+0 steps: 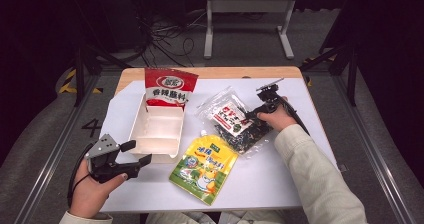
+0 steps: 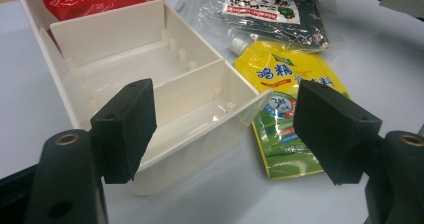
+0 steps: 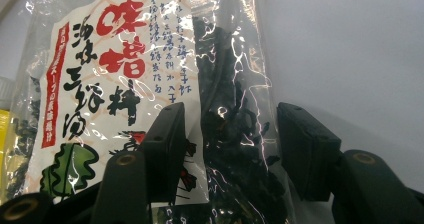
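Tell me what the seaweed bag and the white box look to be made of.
Seaweed bag: thin clear plastic film, glossy; it crinkles, glares, and shows dark flakes through it. White box: likely moulded rigid plastic, smooth with a slight sheen; thin, slightly see-through walls and slotted dividers.

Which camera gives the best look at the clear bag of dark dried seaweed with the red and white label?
The right gripper view: the clear bag of dark dried seaweed sits close up, its label lettering large, with the right gripper astride its edge. The high view shows the whole bag small, lying on the table. The left gripper view catches it far off at the top.
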Demonstrator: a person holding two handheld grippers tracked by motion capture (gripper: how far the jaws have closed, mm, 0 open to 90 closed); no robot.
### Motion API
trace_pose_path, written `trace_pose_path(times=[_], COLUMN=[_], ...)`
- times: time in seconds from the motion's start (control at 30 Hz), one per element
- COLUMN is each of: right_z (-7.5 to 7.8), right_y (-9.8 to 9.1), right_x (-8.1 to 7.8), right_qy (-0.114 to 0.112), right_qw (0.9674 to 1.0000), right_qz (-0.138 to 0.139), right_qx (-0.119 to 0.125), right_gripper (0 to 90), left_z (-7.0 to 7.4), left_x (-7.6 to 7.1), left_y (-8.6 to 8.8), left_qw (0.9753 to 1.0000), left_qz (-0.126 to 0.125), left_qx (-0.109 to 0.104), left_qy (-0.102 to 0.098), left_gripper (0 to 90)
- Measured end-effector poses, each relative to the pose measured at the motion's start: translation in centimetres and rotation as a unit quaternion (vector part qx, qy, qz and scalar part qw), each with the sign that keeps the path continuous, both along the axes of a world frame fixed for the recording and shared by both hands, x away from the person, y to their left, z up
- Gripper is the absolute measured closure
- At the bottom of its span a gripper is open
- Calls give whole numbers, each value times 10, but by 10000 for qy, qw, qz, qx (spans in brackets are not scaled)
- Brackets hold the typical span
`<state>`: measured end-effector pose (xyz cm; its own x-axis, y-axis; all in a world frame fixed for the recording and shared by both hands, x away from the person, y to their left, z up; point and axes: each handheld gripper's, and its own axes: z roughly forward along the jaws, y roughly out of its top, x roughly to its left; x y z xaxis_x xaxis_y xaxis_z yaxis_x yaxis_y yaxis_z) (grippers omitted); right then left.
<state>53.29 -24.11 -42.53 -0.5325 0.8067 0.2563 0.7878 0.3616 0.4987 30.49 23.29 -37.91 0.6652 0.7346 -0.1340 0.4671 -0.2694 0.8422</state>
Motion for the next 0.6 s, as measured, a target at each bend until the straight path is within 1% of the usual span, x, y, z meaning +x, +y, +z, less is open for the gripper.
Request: trace_pose_path(times=[0.03, 0.07, 0.13, 0.17, 0.2, 0.23, 0.27, 0.3, 0.37, 0.47, 0.53, 0.6], right_z=[-1, -2, -3, -3, -2, -1, -1, 0, 3, 6, 7, 8], right_y=[-1, -3, -4, -3, -3, -2, 0, 1, 5, 10, 12, 14], right_x=[1, 1, 1, 1, 0, -1, -2, -3, -4, -7, -9, -11], right_qy=[74, 212, 262, 260, 249, 272, 292, 284, 253, 129, 25, -50], right_qw=[10000, 9996, 9994, 9994, 9995, 9994, 9994, 9994, 9996, 9994, 9991, 9988], right_qz=[-27, -105, -105, -95, -53, -32, 34, 60, 124, 217, 258, 238], right_qx=[59, 162, 218, 206, 184, 194, 202, 169, -4, -235, -343, -425], right_gripper=[469, 471, 477, 487, 510, 580, 597, 614, 638, 665, 687, 710], left_z=[0, 0, -1, -1, -1, -1, -1, -2, -1, 0, 0, -1], left_x=[0, 0, 0, 1, 1, 2, 1, 2, 1, 0, 1, 1], left_y=[-1, -1, -2, -2, -3, -3, -3, -4, -5, -5, -5, -5], left_qw=[10000, 10000, 10000, 10000, 10000, 10000, 10000, 10000, 10000, 9999, 9999, 10000], left_qz=[1, -12, -28, -41, -41, -38, -37, -53, -57, -78, -75, -77], left_qx=[8, 10, 33, 51, 50, 60, 66, 63, 53, 84, 74, 55], left_qy=[3, -4, 19, 5, 12, 3, 7, 3, 2, -20, -19, -4], left_gripper=[262, 262, 262, 262, 262, 262, 262, 262, 263, 267, 267, 267])
